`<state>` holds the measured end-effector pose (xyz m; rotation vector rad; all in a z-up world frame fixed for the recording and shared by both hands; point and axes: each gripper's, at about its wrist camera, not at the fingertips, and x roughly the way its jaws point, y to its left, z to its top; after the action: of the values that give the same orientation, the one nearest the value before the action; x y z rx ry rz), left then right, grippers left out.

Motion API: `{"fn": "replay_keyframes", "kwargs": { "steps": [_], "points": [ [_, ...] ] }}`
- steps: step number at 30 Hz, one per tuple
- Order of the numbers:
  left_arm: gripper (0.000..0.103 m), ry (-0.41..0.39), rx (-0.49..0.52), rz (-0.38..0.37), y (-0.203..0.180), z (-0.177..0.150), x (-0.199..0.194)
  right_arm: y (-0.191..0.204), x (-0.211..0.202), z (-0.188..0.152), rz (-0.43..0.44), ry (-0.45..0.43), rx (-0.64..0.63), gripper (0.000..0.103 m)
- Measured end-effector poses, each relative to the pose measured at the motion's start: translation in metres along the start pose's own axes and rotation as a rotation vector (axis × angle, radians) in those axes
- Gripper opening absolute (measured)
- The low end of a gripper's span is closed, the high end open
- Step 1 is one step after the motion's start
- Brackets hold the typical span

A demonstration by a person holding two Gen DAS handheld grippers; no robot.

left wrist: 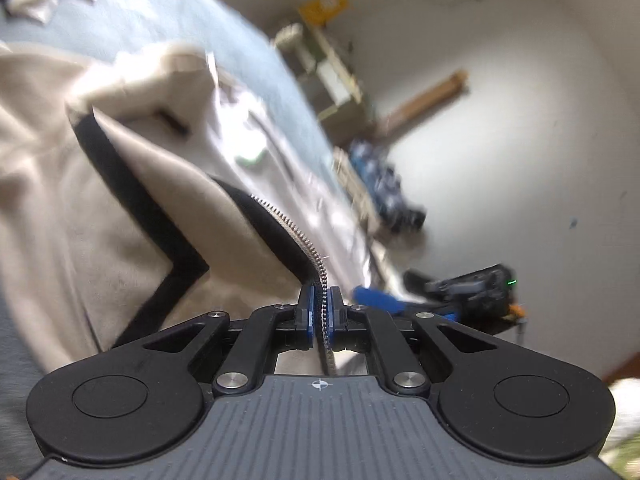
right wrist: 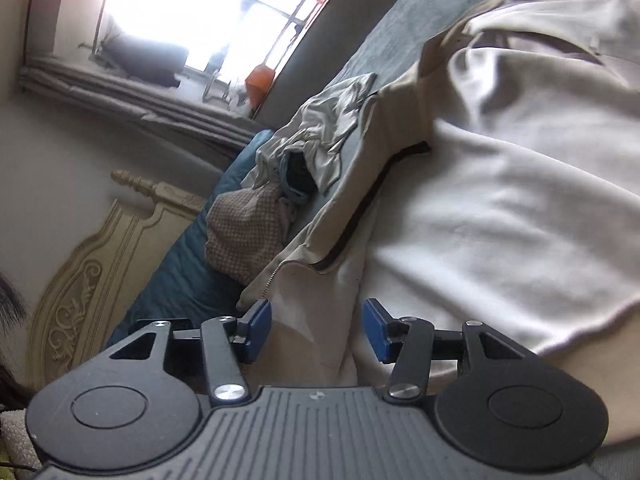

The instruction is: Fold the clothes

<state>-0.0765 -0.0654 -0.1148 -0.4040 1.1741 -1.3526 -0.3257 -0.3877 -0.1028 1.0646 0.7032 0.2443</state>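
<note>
The left gripper (left wrist: 320,312) is clenched on the zipper (left wrist: 308,246) edge of a cream fleece jacket (left wrist: 132,216); its blue pads (left wrist: 307,312) press the metal teeth from both sides, and the zipper runs down between the fingers toward the camera. Ahead of the fingers the zipper climbs away up the jacket front, bordered by black trim (left wrist: 132,196) that bends in a sharp angle to the left of the fingers. Beyond that the jacket spreads over a blue-grey bed cover (left wrist: 168,12). To the right of the fingers, just past the jacket's edge, a blue-padded tool (left wrist: 460,292) with a green light shows, blurred. Farther off stands a blurred shelf (left wrist: 332,80) against a white wall.

The right gripper (right wrist: 317,330) is released, its blue pads (right wrist: 376,330) standing well apart with cream jacket cloth (right wrist: 500,200) between and ahead of them, untouched by either pad as far as can be seen. A dark-trimmed seam (right wrist: 368,204) runs up and away from the fingers. Left of it, farther out, lies a heap of crumpled clothes (right wrist: 280,184), one checked, one silvery, on the bed. Beyond the left finger is a carved cream headboard (right wrist: 100,272), and past that a bright window (right wrist: 192,12).
</note>
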Motion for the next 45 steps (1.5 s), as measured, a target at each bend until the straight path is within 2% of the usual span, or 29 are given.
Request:
{"fn": "replay_keyframes", "kwargs": {
  "steps": [4, 6, 8, 10, 12, 15, 19, 21, 25, 29, 30, 33, 35, 37, 40, 45],
  "points": [
    [0.015, 0.107, -0.002, 0.129, 0.012, -0.022, 0.049, -0.033, -0.030, -0.011, -0.076, -0.093, 0.130, 0.055],
    [0.021, 0.118, 0.013, 0.133, 0.008, -0.029, 0.052, -0.047, -0.034, -0.016, -0.120, -0.104, 0.181, 0.056],
    [0.030, 0.117, 0.033, 0.099, 0.001, -0.033, 0.043, -0.055, -0.028, -0.018, -0.154, -0.087, 0.205, 0.056],
    [0.033, 0.109, 0.059, 0.065, -0.006, -0.036, 0.024, -0.057, -0.016, -0.019, -0.175, -0.058, 0.195, 0.056],
    [0.037, 0.100, 0.078, 0.077, -0.007, -0.039, 0.003, -0.054, -0.001, -0.018, -0.193, -0.020, 0.158, 0.056],
    [0.040, 0.096, 0.036, 0.160, 0.006, -0.047, -0.030, -0.045, 0.023, -0.013, -0.237, 0.048, 0.051, 0.057],
    [0.040, 0.067, -0.100, 0.283, 0.039, -0.067, -0.060, -0.028, 0.060, -0.010, -0.375, 0.141, -0.183, 0.060],
    [0.040, 0.048, -0.158, 0.317, 0.051, -0.076, -0.070, -0.023, 0.078, -0.012, -0.434, 0.183, -0.278, 0.060],
    [0.040, 0.060, -0.202, 0.332, 0.061, -0.082, -0.059, -0.018, 0.102, -0.024, -0.480, 0.251, -0.382, 0.060],
    [0.040, 0.079, -0.230, 0.349, 0.067, -0.085, -0.047, -0.003, 0.106, -0.039, -0.600, 0.255, -0.554, 0.031],
    [0.040, 0.084, -0.221, 0.356, 0.067, -0.084, -0.044, 0.000, 0.103, -0.041, -0.611, 0.247, -0.570, 0.030],
    [0.040, 0.096, -0.210, 0.362, 0.066, -0.085, -0.041, 0.011, 0.091, -0.042, -0.603, 0.200, -0.596, 0.030],
    [0.040, 0.101, -0.207, 0.363, 0.066, -0.086, -0.041, 0.018, 0.086, -0.039, -0.550, 0.178, -0.605, 0.032],
    [0.040, 0.103, -0.207, 0.362, 0.067, -0.087, -0.041, 0.022, 0.094, -0.036, -0.513, 0.195, -0.606, 0.035],
    [0.040, 0.105, -0.208, 0.359, 0.068, -0.088, -0.042, 0.021, 0.117, -0.031, -0.491, 0.235, -0.606, 0.052],
    [0.040, 0.108, -0.209, 0.355, 0.070, -0.091, -0.044, -0.005, 0.136, -0.020, -0.509, 0.274, -0.542, 0.052]
  ]
}}
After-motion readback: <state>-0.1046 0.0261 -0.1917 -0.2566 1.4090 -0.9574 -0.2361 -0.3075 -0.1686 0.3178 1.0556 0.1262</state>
